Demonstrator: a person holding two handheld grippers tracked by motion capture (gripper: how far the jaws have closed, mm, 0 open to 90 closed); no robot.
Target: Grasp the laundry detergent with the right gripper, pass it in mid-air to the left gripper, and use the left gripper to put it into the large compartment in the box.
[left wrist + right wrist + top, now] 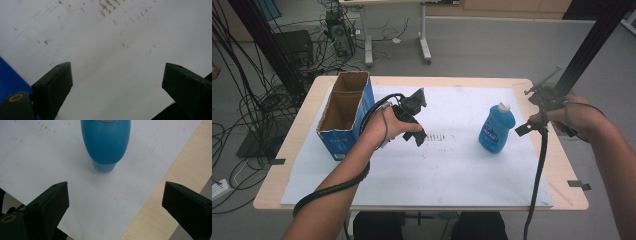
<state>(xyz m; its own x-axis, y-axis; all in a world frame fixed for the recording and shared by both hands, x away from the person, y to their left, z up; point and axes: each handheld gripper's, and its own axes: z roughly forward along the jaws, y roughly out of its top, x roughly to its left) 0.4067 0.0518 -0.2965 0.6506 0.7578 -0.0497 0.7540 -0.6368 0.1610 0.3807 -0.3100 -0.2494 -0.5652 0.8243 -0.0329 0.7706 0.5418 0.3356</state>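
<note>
Forearms enter at 6 o'clock in the high view, cables trailing off both grippers. Left gripper (419,122) hovers over the white sheet (452,170) covering the tabletop (557,175), fingers (53,86) spread wide, nothing between them. Right gripper (532,117) is at 3 o'clock, fingers (48,206) likewise wide apart and empty, aimed at the blue bottle (497,127).

Bottle stands upright on the sheet, right of centre, just beside the right gripper and apart from it. Cardboard box (344,115), open-topped, sits at 9 o'clock near the left hand.

Handling, judged: smooth plastic, likely slippery; somewhat squeezable, so moderate pressure. Looks filled, so some weight. Best hold: across the broad body at mid-height, below the taper to the cap.

Hard to read: label text too small. Bottle's cap is cut off in the right gripper view. Box interior is shadowed; contents cannot be told. Dark smudges on the sheet, nature unclear.
</note>
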